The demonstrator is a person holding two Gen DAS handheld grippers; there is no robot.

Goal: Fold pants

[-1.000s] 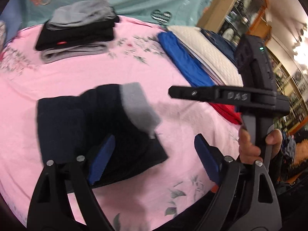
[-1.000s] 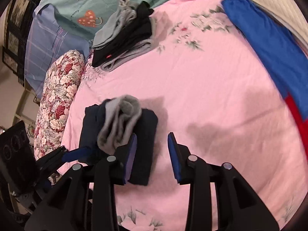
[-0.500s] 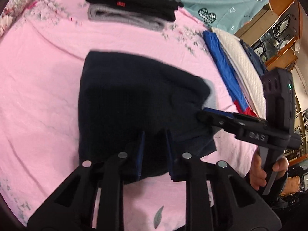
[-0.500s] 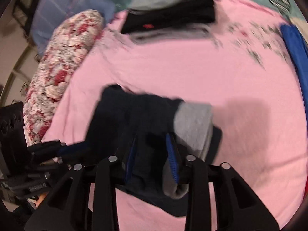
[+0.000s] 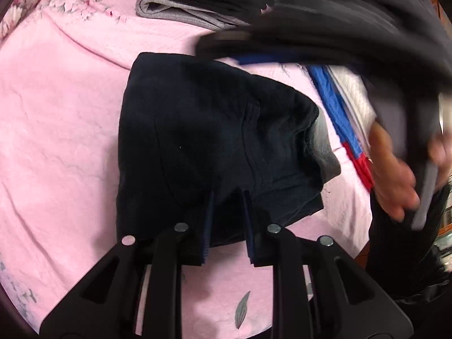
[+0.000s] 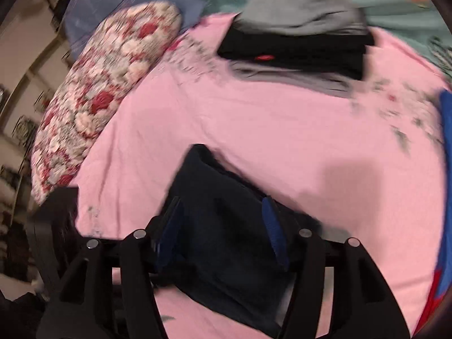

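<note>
1. While we look along the left gripper (image 5: pixel 227 197), we see its blue-padded jaws drawn narrow and clamped on the near edge of the folded dark navy fleece pants (image 5: pixel 214 141).
2. We see the pants spread ahead of those jaws as a thick, roughly square bundle on the pink floral bedsheet (image 5: pixel 62 118), with a grey lining (image 5: pixel 325 152) peeking out at the bundle's right side.
3. Beyond the bundle, we find a stack of folded grey and black clothes (image 5: pixel 203 2) lying well apart from the jaws.
4. To the right of the left jaws, we make out a blurred hand (image 5: pixel 395 175) gripping the handle of the right gripper (image 6: pixel 221 220), whose body sweeps across the top of the left view.
5. From the right wrist view, we see the right jaws opening, their blue pads standing clear on either side of the pants (image 6: pixel 226 226), which lie between and under them.
6. Ahead of the right jaws and to the left, we see a red-and-white floral pillow (image 6: pixel 99 90) beside the sheet.
7. Off to the right of both jaws, we see a blue and red cloth (image 5: pixel 336 115) along the sheet's edge.
</note>
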